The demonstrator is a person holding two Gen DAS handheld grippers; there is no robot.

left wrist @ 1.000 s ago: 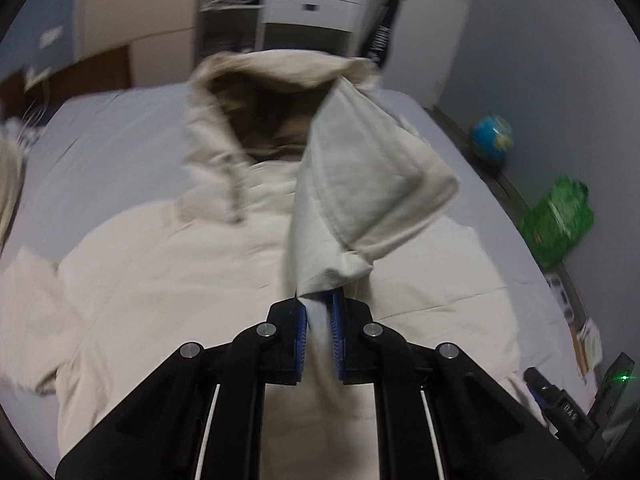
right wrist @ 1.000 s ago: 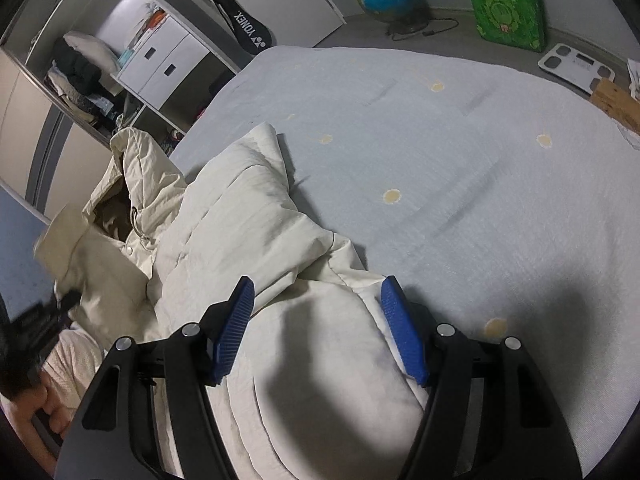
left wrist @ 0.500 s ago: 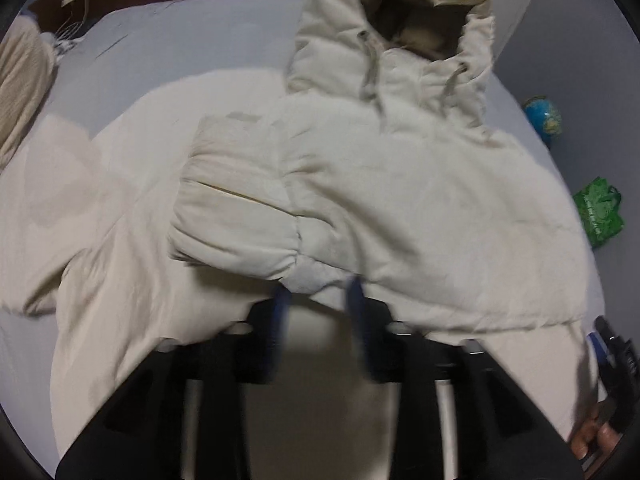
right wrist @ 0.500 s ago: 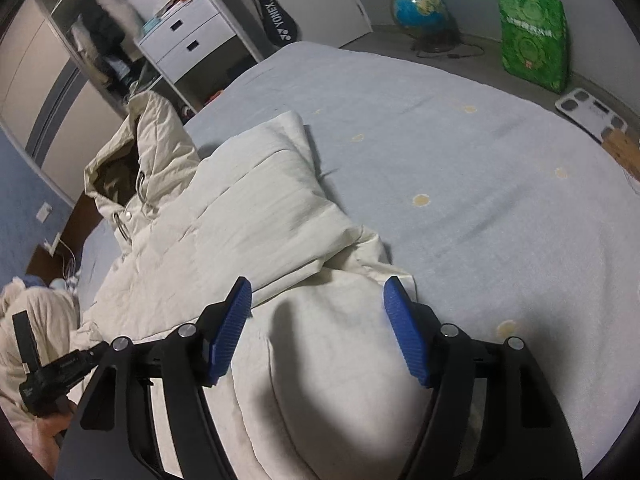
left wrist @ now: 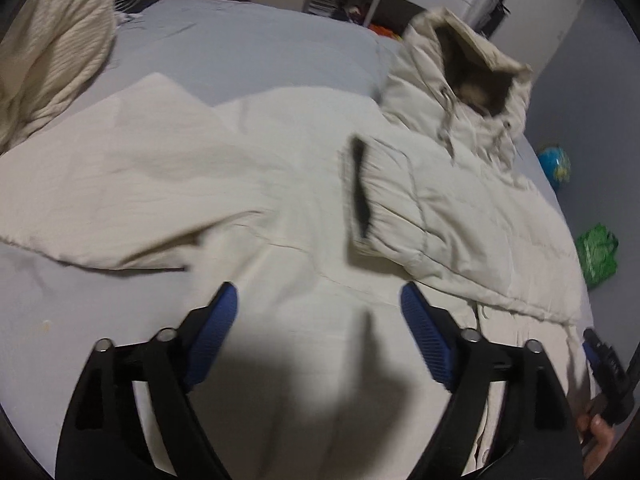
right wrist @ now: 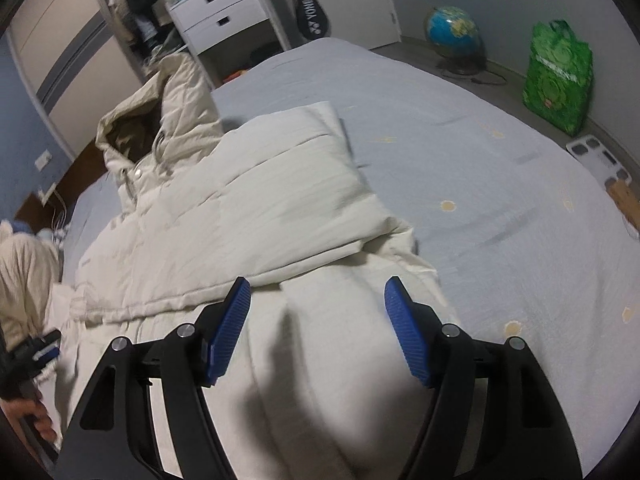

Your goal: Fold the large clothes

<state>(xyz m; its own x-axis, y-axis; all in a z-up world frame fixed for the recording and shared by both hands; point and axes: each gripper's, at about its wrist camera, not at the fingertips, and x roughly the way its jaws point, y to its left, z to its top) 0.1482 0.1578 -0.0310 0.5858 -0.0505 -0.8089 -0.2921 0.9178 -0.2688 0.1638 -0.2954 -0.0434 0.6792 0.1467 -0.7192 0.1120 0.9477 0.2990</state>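
Here a cream padded coat (left wrist: 280,200) lies spread on the grey-blue bed (left wrist: 248,52), its quilted fabric puffy and creased. The hood (left wrist: 468,76) stands up at the coat's far end with a dark lining showing inside and drawstrings hanging below it. One sleeve (left wrist: 404,204) is folded across the chest, its dark cuff opening facing the coat's middle; the other sleeve (left wrist: 100,184) lies stretched out flat to the coat's side. The left gripper (left wrist: 318,308) hangs over the coat's lower body, its jaws opening wide with nothing pinched between the blue pads. The right gripper (right wrist: 318,300) hovers over the coat's hem side, jaws apart and gripping nothing. A knitted cream garment (left wrist: 52,52) lies beyond the outstretched sleeve. A globe (right wrist: 452,32) and green bag (right wrist: 558,76) stand on the floor past the bed.
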